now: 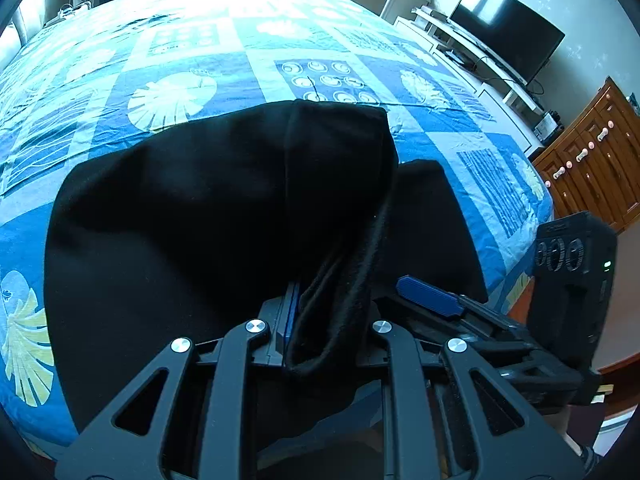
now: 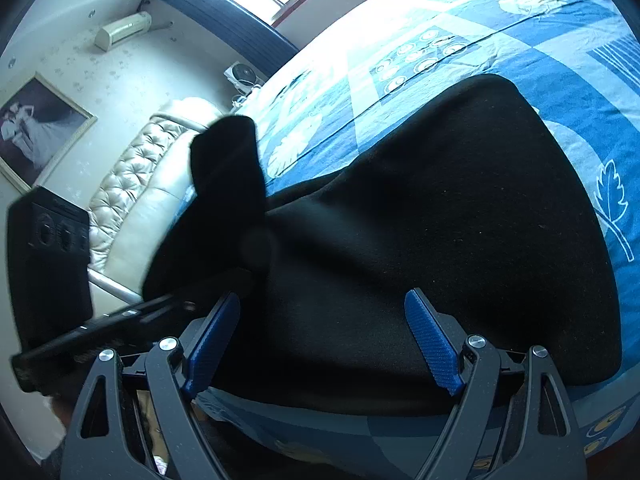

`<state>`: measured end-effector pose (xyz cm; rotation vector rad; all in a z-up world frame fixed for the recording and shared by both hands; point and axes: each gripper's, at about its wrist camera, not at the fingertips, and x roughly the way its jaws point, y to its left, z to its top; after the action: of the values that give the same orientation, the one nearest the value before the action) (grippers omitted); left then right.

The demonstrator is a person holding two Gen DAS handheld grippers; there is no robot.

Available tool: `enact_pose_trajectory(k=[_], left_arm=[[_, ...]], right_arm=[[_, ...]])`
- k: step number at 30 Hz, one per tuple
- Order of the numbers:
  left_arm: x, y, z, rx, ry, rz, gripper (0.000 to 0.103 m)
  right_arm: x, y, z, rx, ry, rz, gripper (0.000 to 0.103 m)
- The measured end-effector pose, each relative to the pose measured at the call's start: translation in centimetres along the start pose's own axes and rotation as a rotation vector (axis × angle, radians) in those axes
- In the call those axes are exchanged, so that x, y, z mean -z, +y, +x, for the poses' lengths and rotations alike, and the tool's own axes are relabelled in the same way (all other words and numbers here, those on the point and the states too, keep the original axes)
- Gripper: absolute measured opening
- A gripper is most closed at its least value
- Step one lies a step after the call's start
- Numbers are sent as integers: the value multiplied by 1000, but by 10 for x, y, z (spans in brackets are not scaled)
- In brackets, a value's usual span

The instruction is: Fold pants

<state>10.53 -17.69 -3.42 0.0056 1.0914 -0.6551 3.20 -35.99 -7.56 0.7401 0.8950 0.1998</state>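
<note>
The left tool point(image 1: 320, 320) is clamped on a bunched edge of the black pants point(image 1: 200, 208), which rises out of the jaws as a thick doubled band. The right tool point(image 2: 324, 340) stands wide, its blue pads point(image 2: 432, 344) spread above the cloth and gripping nothing; in the left wrist view one pad appears just beside the held band.

The main body of the pants lies on the bed point(image 1: 180, 76) near its front edge, spread over the blue patterned cover. A lifted flap hangs from the clamped edge and drapes back over the flat part. In the right wrist view a raised dark end of cloth shows past the left tool — whether it is a leg end or a waist corner cannot be told.

Judgement of the step in hand: one layer is being carried over the other to form a fold.

To do it well:
- Keep the left grip firm; the band is thick and may slip.
- Bring the right tool to the matching edge and close on it — one grip alone will skew the fold.
- Lower both edges together, keeping the fold line straight.
- Release only once the cloth lies flat.

Beyond the bed stand a television point(image 1: 508, 28) and a wooden cabinet point(image 1: 592, 152).
</note>
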Motion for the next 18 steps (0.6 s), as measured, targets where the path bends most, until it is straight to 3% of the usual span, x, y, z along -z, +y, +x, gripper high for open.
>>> enact_pose_trajectory(k=[6, 18], left_arm=[[4, -6, 12, -52, 13, 41, 17], [11, -17, 27, -132, -4, 63, 18]], right_arm=[[-4, -10, -12, -61, -42, 101, 83], [-8, -10, -24, -58, -126, 140, 83]])
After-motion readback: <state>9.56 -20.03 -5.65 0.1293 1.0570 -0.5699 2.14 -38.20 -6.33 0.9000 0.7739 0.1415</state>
